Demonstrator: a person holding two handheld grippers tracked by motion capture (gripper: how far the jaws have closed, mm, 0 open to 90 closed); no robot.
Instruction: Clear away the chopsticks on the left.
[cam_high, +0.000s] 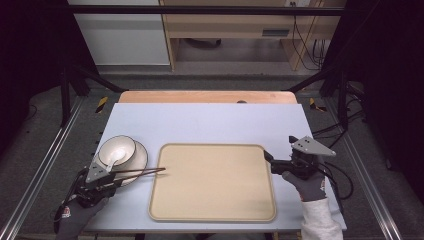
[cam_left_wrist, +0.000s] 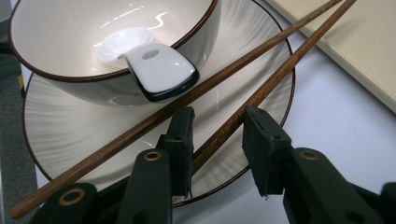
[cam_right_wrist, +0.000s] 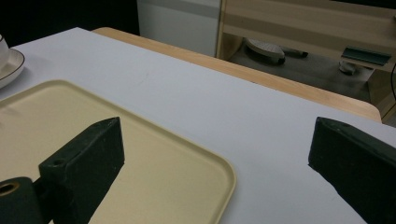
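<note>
Dark wood chopsticks, 2 of them, lie slanted across the rim of the plate, tips reaching over the near-left edge of the beige tray in the high view. On the plate sits a white bowl with a brown rim; a white spoon hangs over the bowl's lip.

Left gripper: jaws set part-way apart, straddling 1 chopstick near its thick end. That stick runs close along the left jaw; cannot tell whether either pad presses on it, and there is a clear gap on the right side. The 2nd stick passes outside the jaws, to their left in the left gripper view.

Right gripper: jaws wide apart, nothing between them, held at the tray's right edge over the pale table.

Progress, as judged: early. Tray bare; bowl, plate and spoon all off it on the left. The pick-up of the chopsticks looks begun but not secured: only 1 stick is bracketed. Left to do: close on the sticks, lift, carry to the tray.
</note>
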